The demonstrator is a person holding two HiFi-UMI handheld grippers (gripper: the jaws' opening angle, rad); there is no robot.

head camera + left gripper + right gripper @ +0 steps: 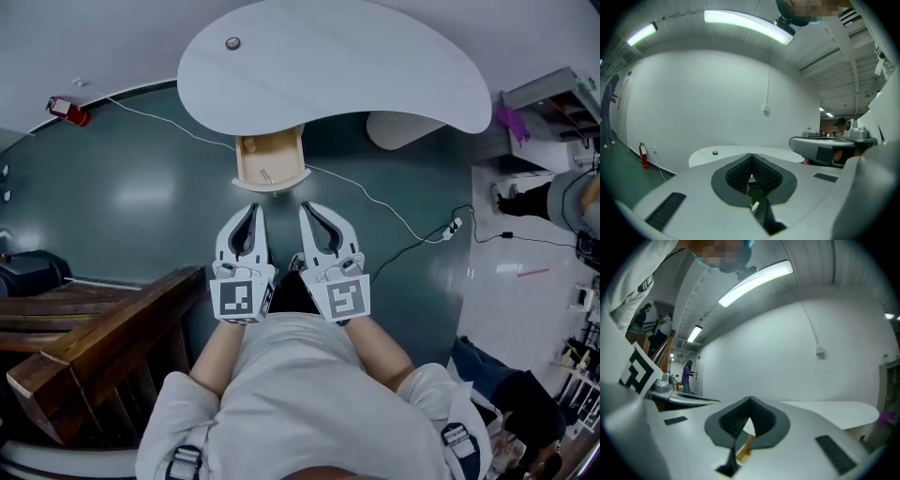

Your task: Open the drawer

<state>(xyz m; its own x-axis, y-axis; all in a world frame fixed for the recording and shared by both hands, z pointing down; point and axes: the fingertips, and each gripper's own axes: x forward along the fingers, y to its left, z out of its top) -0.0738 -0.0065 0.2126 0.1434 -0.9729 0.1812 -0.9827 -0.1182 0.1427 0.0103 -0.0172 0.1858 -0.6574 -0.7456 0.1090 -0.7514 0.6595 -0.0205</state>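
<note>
The drawer (270, 164) sticks out from the worktop (375, 66), front toward the person. The left gripper (251, 214) and right gripper (309, 212) have jaws pressed together, empty.

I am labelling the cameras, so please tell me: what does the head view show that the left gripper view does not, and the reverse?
Only the head view plainly shows the open drawer under the tabletop and the wooden steps. Only the left gripper view shows the ceiling lamp and the wall behind. Both show the white table and the red fire extinguisher.
</note>
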